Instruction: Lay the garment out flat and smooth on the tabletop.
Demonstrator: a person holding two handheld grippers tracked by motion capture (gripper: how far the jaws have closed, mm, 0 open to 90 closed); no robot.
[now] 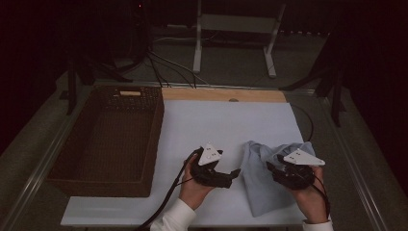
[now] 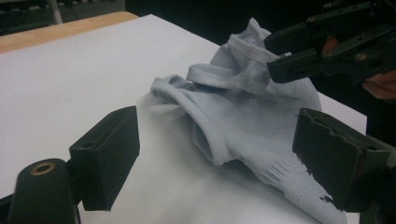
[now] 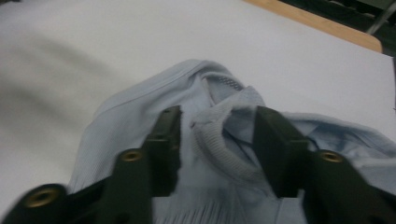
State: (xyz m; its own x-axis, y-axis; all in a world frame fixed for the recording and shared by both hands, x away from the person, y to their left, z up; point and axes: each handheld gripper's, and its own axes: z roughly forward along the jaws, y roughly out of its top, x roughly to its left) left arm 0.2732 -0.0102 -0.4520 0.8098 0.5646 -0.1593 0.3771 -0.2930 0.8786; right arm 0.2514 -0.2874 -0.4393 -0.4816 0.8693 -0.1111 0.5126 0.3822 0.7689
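While the pale blue garment [image 1: 269,175] lies crumpled at the tabletop's [image 1: 207,120] right, the right gripper [image 3: 217,140] brackets its ribbed collar [image 3: 219,154], jaws spread, to pinch; the left gripper [image 2: 224,158] waits wide open beside it.

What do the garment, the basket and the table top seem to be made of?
Garment: looks like soft, matte, pale blue knit fabric; ribbed hems and limp folds show. Basket: seems woven wicker or rattan, dark brown; a plaited weave runs over walls and floor. Table top: a smooth, matte white sheet, perhaps paper or laminate, with a bare wooden strip at the far edge.
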